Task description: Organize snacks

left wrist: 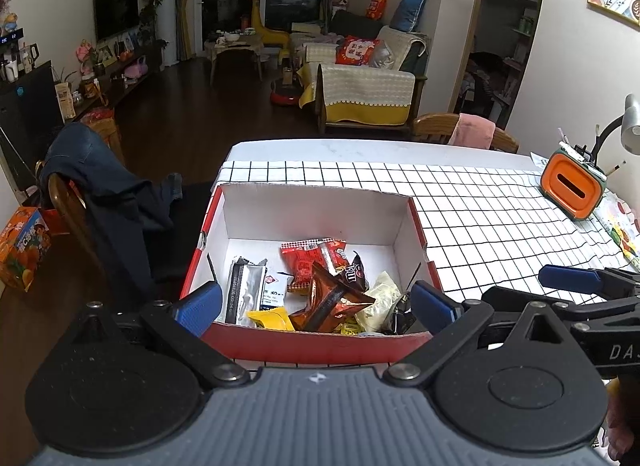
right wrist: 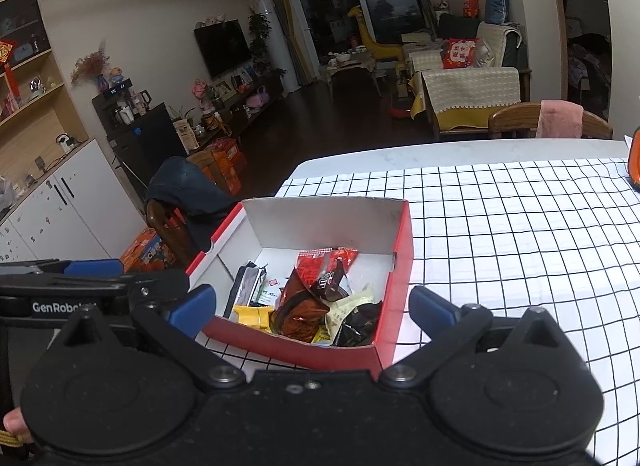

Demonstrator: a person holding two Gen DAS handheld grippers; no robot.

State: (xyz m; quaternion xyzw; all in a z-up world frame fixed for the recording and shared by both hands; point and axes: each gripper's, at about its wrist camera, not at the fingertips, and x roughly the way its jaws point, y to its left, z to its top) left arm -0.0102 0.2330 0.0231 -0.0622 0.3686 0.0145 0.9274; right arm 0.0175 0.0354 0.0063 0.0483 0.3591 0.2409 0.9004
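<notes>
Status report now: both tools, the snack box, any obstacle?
Left tool open, empty. Right tool open, empty. Snacks piled in red box. Nothing blocks it.

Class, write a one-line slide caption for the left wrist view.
Open left tool poised over a red box of snack packets on a grid-patterned tablecloth.

We see our left gripper (left wrist: 316, 308) with a ribbed grey body, black linkage arms on round black hubs, and silver pivot screws. Its fingers (left wrist: 199, 308) carry textured blue pads. Our right gripper (right wrist: 312, 306) is built alike but with a black speckled body, the same silver screws and blue-padded fingers (right wrist: 430, 308). White lettering marks the gripper sides: "GenRobot" in the right wrist view, "DA" in the left. A yellow woven strap sits by our fingertip at the lower left edge.
</notes>
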